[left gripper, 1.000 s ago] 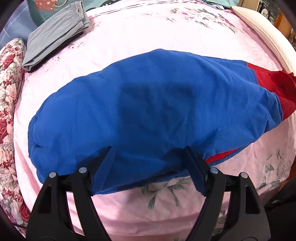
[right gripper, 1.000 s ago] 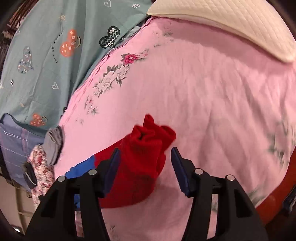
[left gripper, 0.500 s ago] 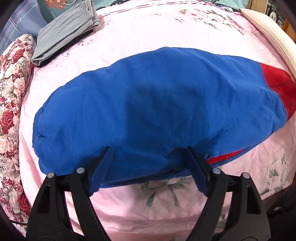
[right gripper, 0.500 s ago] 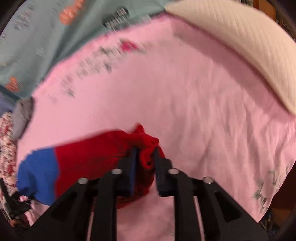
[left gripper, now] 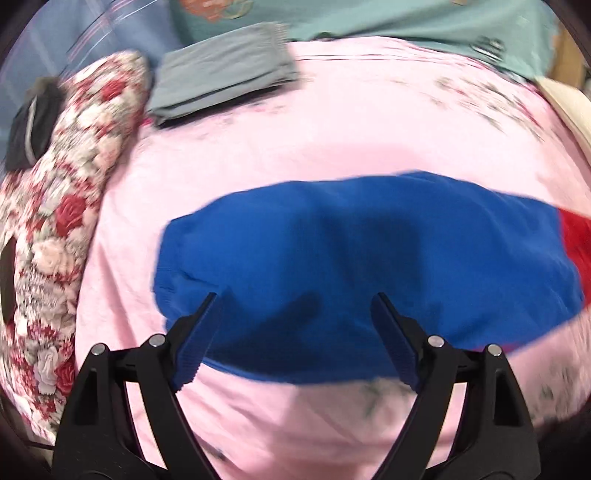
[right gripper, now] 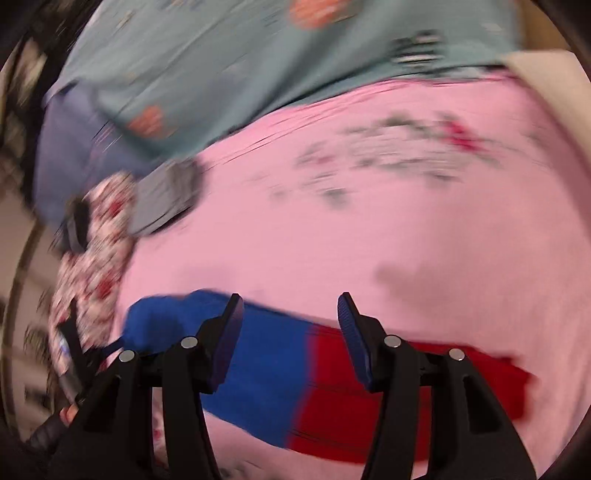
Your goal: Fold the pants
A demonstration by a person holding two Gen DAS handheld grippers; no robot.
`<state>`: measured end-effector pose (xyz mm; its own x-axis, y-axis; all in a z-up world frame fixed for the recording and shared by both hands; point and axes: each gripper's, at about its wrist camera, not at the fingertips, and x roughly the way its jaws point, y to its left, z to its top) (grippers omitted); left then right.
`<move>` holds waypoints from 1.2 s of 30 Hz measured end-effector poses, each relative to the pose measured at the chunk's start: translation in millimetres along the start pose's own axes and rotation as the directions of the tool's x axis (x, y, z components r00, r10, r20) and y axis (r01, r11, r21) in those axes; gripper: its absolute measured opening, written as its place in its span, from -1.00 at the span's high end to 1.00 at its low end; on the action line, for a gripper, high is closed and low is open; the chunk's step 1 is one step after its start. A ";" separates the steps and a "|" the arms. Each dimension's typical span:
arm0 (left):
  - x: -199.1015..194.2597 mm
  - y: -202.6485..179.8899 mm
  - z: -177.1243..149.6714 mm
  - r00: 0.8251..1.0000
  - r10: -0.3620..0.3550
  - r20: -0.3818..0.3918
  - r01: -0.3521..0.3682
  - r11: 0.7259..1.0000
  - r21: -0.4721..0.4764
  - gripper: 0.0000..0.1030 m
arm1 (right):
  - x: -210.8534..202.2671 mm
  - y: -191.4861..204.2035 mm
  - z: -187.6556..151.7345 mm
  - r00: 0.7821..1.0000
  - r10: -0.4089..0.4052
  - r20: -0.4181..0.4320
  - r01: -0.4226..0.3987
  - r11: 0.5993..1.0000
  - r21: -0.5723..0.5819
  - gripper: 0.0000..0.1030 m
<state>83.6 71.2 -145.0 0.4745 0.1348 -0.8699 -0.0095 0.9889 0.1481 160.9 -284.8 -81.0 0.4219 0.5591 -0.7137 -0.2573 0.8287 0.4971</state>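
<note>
Blue and red cloth fills the middle of the left wrist view: the pants point(left gripper: 369, 266) lie flat across the pink sheet point(left gripper: 332, 125), their blue part broad and the red part showing only at the right edge. The left gripper point(left gripper: 293, 301) hangs over the near edge of the blue cloth with its jaws wide and opening further; the cloth lies under the gap, but the pads do not press on it. Beyond the pants, well apart from them, a folded grey garment point(left gripper: 225, 66) rests at the far side of the sheet. A rose-patterned quilt point(left gripper: 62, 206) runs down the left side, and a teal blanket point(left gripper: 406, 18) lies along the top. A cream pillow point(left gripper: 569, 107) shows at the far right.

The right wrist view is blurred. Here the pants point(right gripper: 273, 362) stretch across the lower part, blue to the left and red to the right, flat on the sheet point(right gripper: 369, 229). The right gripper point(right gripper: 290, 314) is above them, its jaws apart and opening, with nothing clamped between the pads. The quilt point(right gripper: 96, 251) and grey garment point(right gripper: 166, 195) sit at the left, the blanket point(right gripper: 258, 55) above.
</note>
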 end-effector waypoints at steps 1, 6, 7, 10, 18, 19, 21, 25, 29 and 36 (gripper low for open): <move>7.7 6.3 1.7 1.000 0.005 -0.012 -0.005 1.000 -0.030 -0.63 | 25.3 17.0 8.4 0.998 0.040 -0.040 -0.041 0.998 -0.040 -0.04; 35.0 7.4 -12.1 0.998 0.003 -0.063 -0.003 1.000 0.003 -0.64 | 146.3 55.3 38.7 0.951 0.100 -0.291 -0.127 0.989 -0.075 0.33; 35.2 5.4 -16.5 0.999 0.004 -0.051 -0.003 1.000 0.023 -0.64 | 162.2 57.4 41.4 0.944 0.089 -0.319 -0.122 0.989 -0.085 0.33; 35.0 11.2 -24.6 0.999 -0.031 -0.037 0.031 1.000 -0.001 -0.65 | 207.0 70.0 42.2 0.910 0.009 -0.415 -0.094 0.979 -0.183 0.34; 37.4 19.0 -29.4 0.994 -0.103 -0.034 0.102 0.995 -0.018 -0.68 | 245.9 98.2 19.8 0.801 -0.161 -0.577 -0.108 0.909 -0.404 0.77; 37.8 20.3 -29.8 0.993 -0.109 -0.035 0.109 0.994 -0.013 -0.68 | 243.3 99.8 22.5 0.805 -0.166 -0.570 -0.107 0.904 -0.415 0.82; 34.7 20.3 -32.4 0.992 -0.123 -0.035 0.123 0.992 0.001 -0.68 | 230.9 98.9 38.7 0.857 -0.154 -0.491 -0.061 0.917 -0.394 0.86; 36.0 21.7 -37.9 0.988 -0.152 -0.035 0.152 0.988 0.012 -0.68 | 236.1 79.5 42.2 0.885 -0.155 -0.440 0.008 0.948 -0.317 0.99; 34.5 20.0 -35.4 0.985 -0.161 -0.057 0.164 0.986 0.037 -0.68 | 226.6 81.8 42.3 0.916 -0.141 -0.377 0.019 0.951 -0.309 0.91; 0.3 28.3 -26.4 0.985 -0.171 0.004 0.171 0.983 0.061 -0.72 | 132.8 86.7 22.0 0.961 0.035 -0.276 -0.089 0.978 -0.187 0.55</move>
<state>60.2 100.9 -153.4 0.4728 -0.0371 -0.8804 0.1256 0.9918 0.0257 213.8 -139.3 -121.8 0.1564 0.5729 -0.8045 -0.4519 0.7658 0.4575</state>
